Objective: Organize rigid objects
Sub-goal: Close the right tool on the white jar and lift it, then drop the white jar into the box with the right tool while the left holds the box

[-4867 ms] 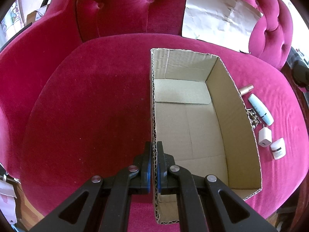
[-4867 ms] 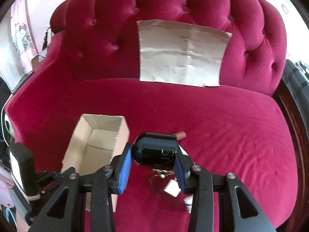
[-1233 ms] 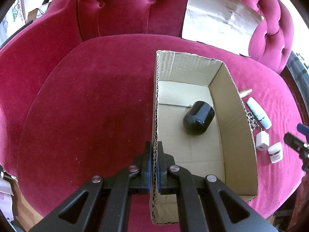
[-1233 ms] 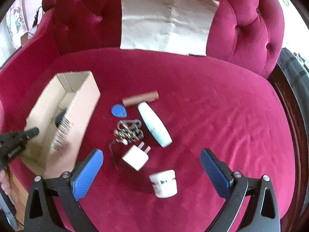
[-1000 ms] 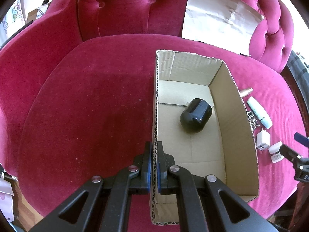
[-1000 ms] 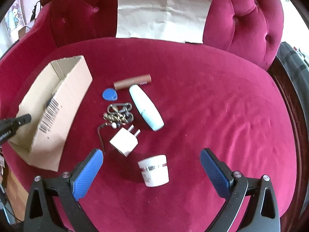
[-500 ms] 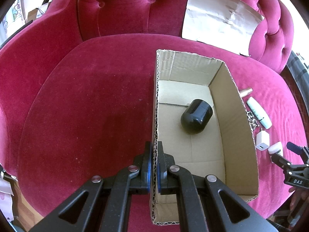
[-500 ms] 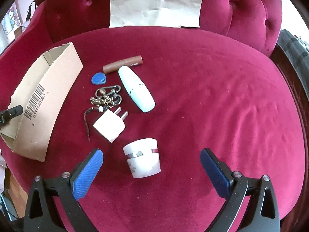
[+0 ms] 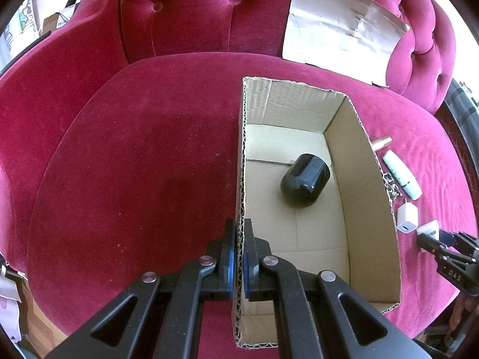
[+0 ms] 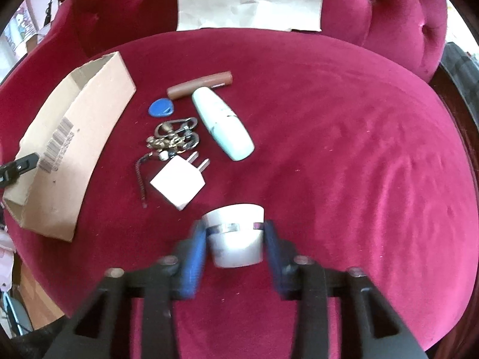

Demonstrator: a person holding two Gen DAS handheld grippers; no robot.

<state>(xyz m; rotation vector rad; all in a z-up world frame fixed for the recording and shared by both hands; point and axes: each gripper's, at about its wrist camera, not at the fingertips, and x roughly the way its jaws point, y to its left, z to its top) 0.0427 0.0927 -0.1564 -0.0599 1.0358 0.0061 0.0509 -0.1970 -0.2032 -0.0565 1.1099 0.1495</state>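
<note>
Tongs on the right [image 10: 235, 246], spread wide a second ago, are closing around the white jar [image 10: 235, 239] on the sofa seat [image 10: 344, 149]. Left tongs [image 9: 238, 257] stay clenched on the cardboard box [image 9: 380, 209] wall; bare cushion lies rightward.

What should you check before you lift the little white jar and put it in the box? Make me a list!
1. White jar between the right gripper fingers: ok, jaws closing around it.
2. Pads pressing firmly on the jar: cannot tell, the fingers are blurred.
3. Jar clear of the white charger: ok, a gap shows.
4. Left gripper shut on the cardboard box wall: ok.
5. Room in the box: ok, only the black jar lies inside.
6. Keys and mint bottle clear of the fingers: ok.
</note>
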